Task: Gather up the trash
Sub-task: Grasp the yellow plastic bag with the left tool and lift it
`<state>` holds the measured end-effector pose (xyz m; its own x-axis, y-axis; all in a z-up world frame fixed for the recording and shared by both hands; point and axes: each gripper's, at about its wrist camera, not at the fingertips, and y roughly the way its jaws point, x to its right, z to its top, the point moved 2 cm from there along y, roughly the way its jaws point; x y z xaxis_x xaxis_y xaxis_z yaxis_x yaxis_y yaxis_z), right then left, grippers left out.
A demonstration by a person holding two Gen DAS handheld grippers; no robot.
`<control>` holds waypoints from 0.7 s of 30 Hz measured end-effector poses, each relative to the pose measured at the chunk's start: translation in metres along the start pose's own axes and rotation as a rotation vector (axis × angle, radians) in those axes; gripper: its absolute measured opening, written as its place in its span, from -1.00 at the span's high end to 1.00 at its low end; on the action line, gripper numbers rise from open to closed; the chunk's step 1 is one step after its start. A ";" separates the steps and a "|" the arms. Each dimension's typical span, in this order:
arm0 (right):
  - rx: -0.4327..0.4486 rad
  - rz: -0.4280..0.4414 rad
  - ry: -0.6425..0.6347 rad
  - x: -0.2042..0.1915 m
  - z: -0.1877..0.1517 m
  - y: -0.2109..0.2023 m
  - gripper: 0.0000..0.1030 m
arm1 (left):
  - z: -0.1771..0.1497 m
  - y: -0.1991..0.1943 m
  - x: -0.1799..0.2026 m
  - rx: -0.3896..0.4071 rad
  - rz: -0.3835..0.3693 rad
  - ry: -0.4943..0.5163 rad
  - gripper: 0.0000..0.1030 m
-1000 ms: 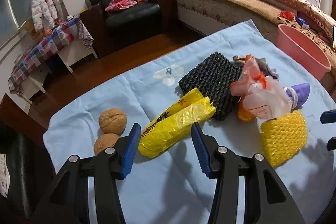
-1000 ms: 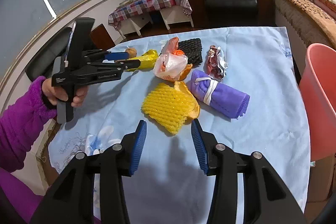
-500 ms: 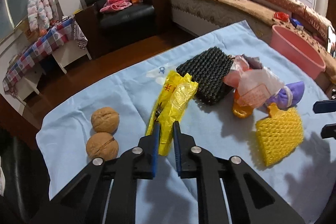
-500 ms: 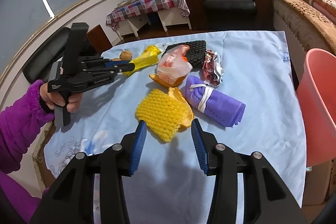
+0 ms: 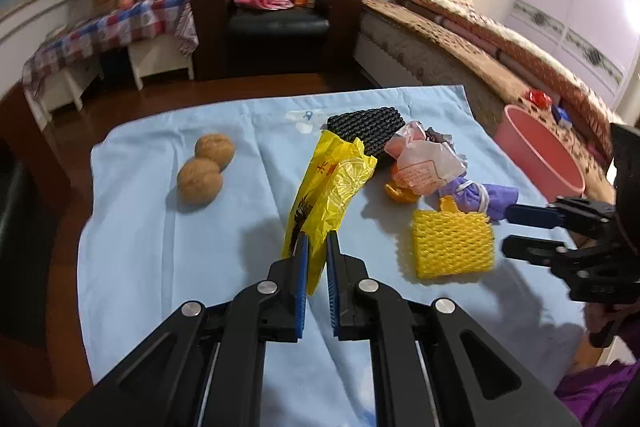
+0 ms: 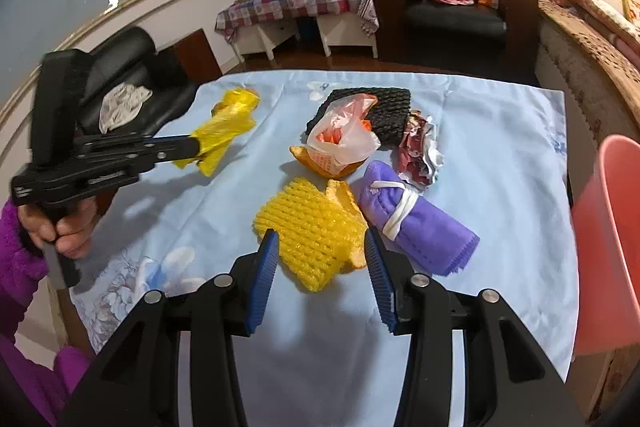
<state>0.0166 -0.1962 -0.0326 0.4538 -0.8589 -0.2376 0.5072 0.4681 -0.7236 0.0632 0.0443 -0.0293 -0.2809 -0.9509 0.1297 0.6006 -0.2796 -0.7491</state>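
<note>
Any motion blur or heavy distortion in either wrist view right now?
Left wrist view: mild blur on the background and the right gripper at the frame edge; the yellow bag stays readable. Right wrist view: the left gripper and that bag are smeared, while the yellow foam net is sharp. Both views: strong fisheye bending, dark vignette corners, soft shadows on the blue cloth.

Right gripper point(image 6: 318, 259) jaws apart above yellow foam net point(image 6: 310, 227) on worktop point(image 6: 500, 155). Left gripper point(image 6: 196, 149) clamped on raised yellow bag point(image 6: 226, 125).
</note>
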 end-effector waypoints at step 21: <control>-0.048 -0.007 -0.043 -0.011 -0.010 0.013 0.87 | -0.022 -0.032 0.011 0.047 -0.012 -0.131 0.85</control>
<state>0.0111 -0.1821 -0.0456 0.4820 -0.8518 -0.2052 0.4753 0.4510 -0.7555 0.0246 0.0460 -0.0177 -0.1901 -0.9557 0.2248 0.6329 -0.2944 -0.7161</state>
